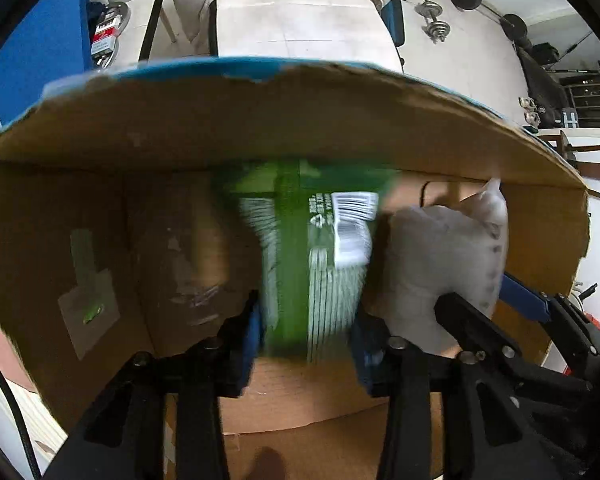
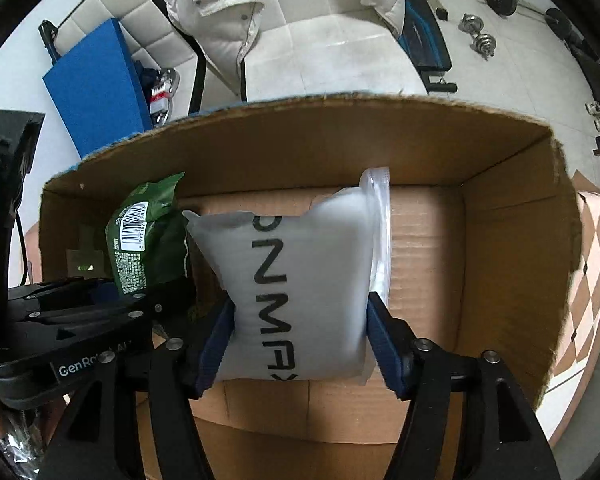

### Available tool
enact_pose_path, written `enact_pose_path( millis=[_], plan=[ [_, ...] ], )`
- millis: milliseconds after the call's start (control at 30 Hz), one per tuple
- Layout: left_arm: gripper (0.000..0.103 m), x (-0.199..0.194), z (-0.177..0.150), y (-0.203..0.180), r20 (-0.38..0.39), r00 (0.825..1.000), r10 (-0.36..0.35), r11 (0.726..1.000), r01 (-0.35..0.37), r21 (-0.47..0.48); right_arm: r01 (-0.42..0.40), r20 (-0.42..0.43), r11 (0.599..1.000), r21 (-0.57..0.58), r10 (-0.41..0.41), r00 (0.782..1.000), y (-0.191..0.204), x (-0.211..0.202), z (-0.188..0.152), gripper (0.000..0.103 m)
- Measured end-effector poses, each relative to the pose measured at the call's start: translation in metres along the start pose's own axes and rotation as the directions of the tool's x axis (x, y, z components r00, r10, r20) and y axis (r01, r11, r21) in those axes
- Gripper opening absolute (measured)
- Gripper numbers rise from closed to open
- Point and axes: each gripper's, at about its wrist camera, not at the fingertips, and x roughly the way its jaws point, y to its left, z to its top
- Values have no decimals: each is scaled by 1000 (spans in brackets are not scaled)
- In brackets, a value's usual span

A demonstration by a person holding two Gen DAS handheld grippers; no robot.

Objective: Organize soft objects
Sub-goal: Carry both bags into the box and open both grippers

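Both tongs reach into an open cardboard box (image 2: 500, 264), side by side over its floor. Left tongs (image 1: 308, 340) pinch the lower end of a green packet (image 1: 300, 248), blue pads pressed to its two sides; the packet stands upright toward the far wall of the box, barcode label facing the left wrist camera, the picture smeared by motion there. Right tongs (image 2: 300, 336) pinch a white air pillow (image 2: 300, 280) with black lettering, jaws squeezing its lower half so it bulges above the pads. A clear sealed flap runs up its right edge. In the right wrist view the green packet (image 2: 148, 236) sits just left of the pillow, near the left wall of the box, the two close enough that I cannot tell whether they touch. In the left wrist view the pillow (image 1: 448, 256) shows to the right of the packet, near the box's right wall. Past the far rim lie a tiled floor (image 2: 320, 56), a white puffy jacket (image 2: 220, 12), a blue board (image 2: 96, 96) and dumbbells (image 2: 480, 36).
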Motion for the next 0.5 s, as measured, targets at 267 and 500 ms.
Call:
enact_pose_path(
  millis=[267, 500],
  plan=[
    [93, -32, -27, -2, 105, 991, 82, 997, -83, 5, 36, -3, 999, -9, -36, 999, -11, -19, -10, 97],
    [100, -79, -81, -8, 221, 971, 93, 995, -96, 1, 131, 54, 990, -58, -128, 990, -6, -58, -48, 103]
  ],
)
